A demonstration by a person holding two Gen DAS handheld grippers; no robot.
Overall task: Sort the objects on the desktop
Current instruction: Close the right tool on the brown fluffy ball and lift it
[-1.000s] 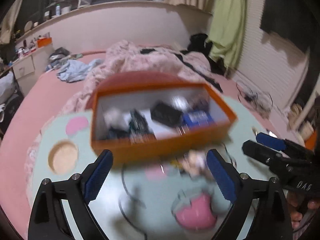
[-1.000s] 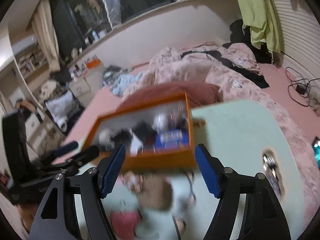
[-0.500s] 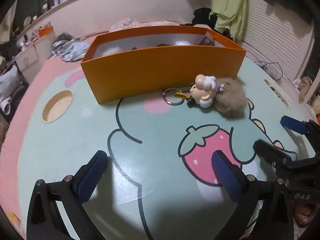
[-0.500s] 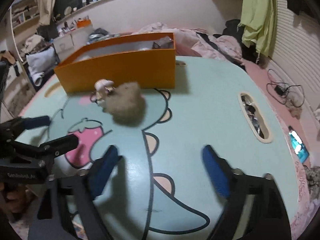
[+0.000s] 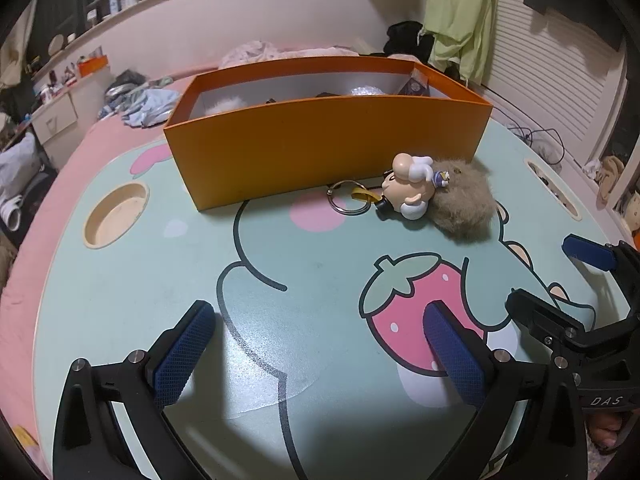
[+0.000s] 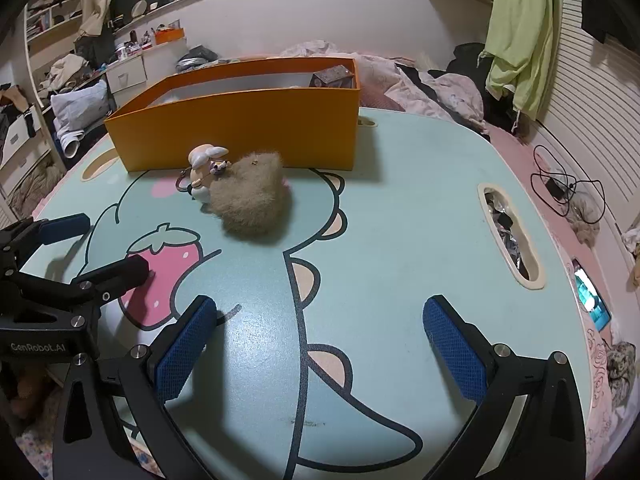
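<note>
Fluffy beige pompom keychain with a small white figurine (image 5: 436, 196) lies mid-frame on the mint cartoon-printed surface (image 5: 160, 280), touching an orange cardboard box (image 5: 320, 144). Left tongs (image 5: 316, 344) gape empty; right tongs (image 6: 316, 340), just opened wide, grip nothing.

This is a bedroom in a home. A big pink bed (image 6: 516, 148) fills the room, with a crumpled blanket (image 6: 436, 84) and clothes on it. A green cloth (image 6: 516, 36) hangs by the wall. Drawers (image 6: 124, 74) and shelves (image 6: 52, 28) hold many small things. The low table (image 6: 400, 220) has a cartoon dinosaur and a strawberry (image 5: 412, 296) on it
</note>
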